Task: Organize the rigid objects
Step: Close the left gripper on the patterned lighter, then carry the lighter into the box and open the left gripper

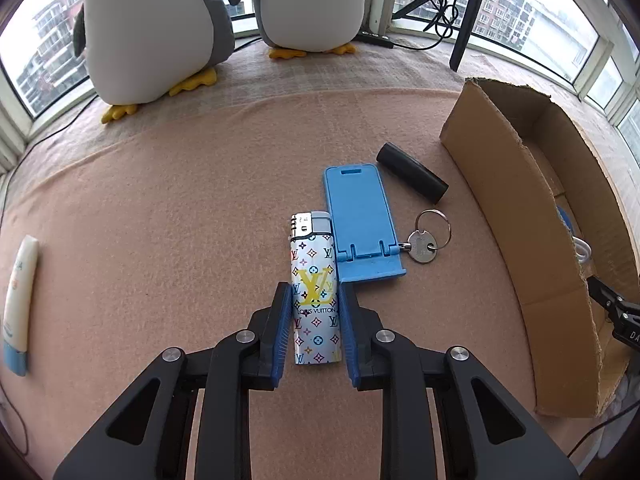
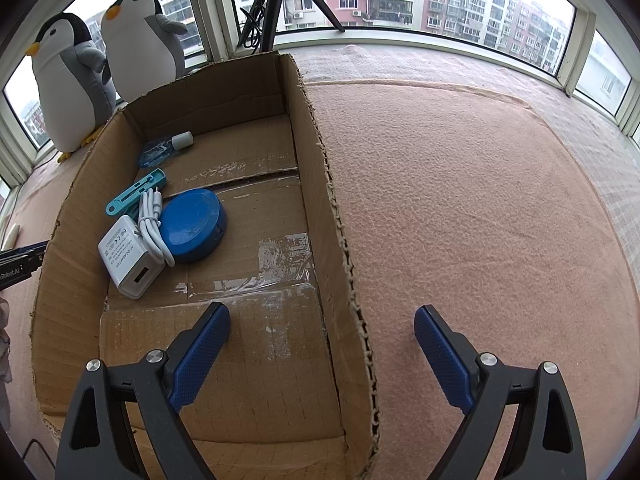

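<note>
In the left wrist view my left gripper [image 1: 314, 296] straddles the lower half of a patterned white lighter [image 1: 314, 280] lying on the pink cloth; its blue pads [image 1: 282, 320] sit close on both sides, and contact is unclear. A blue phone stand [image 1: 360, 220], a black cylinder [image 1: 412, 178] and a key on a ring [image 1: 426, 242] lie just right of the lighter. My right gripper [image 2: 322, 320] is open and empty, hovering over the right wall of the cardboard box [image 2: 332, 208].
The box [image 1: 520, 208] holds a white charger with cable [image 2: 130, 256], a blue round case [image 2: 192, 230], a teal tool [image 2: 134, 192] and a small bottle [image 2: 166, 148]. Two plush penguins [image 1: 224, 20] and a tripod [image 1: 464, 20] stand by the window. A white tube [image 1: 18, 300] lies far left.
</note>
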`<action>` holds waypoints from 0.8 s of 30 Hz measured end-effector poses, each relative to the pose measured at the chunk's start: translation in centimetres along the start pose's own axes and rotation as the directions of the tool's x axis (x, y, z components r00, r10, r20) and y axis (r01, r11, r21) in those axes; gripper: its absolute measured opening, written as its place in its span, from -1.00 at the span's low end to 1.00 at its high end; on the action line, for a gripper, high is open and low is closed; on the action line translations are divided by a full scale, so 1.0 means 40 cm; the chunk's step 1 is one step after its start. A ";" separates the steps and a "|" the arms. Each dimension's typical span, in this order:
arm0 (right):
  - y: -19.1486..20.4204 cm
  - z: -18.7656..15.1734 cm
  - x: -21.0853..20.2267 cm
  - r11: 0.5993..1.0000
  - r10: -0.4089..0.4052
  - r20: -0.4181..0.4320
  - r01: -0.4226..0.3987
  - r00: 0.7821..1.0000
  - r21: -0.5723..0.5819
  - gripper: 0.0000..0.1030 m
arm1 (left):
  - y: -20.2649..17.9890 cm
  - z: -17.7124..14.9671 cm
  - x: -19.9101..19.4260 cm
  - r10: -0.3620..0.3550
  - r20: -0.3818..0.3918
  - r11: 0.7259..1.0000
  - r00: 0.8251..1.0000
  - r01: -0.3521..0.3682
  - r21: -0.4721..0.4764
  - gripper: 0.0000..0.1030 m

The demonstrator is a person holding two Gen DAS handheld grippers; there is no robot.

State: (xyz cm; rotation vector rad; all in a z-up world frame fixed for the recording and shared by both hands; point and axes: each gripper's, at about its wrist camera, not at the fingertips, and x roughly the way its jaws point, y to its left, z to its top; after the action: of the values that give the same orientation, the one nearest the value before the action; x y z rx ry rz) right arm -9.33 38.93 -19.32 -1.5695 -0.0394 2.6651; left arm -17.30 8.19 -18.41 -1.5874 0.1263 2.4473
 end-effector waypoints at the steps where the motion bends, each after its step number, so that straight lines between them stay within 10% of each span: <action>1: 0.000 0.006 0.006 1.000 0.001 -0.001 -0.001 1.000 0.001 0.77 | 0.001 0.001 0.001 0.001 0.000 1.000 1.000 -0.001 0.004 -0.58; 24: 0.001 0.006 0.004 1.000 -0.007 0.000 0.007 1.000 -0.004 0.77 | 0.055 -0.038 -0.063 -0.084 0.051 0.989 0.995 0.089 -0.117 -0.59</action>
State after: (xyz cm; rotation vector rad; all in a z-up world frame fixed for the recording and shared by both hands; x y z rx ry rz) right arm -9.60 38.89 -19.36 -1.5679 -0.0496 2.6614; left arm -15.46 5.40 -16.86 -1.5475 -0.0959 2.4629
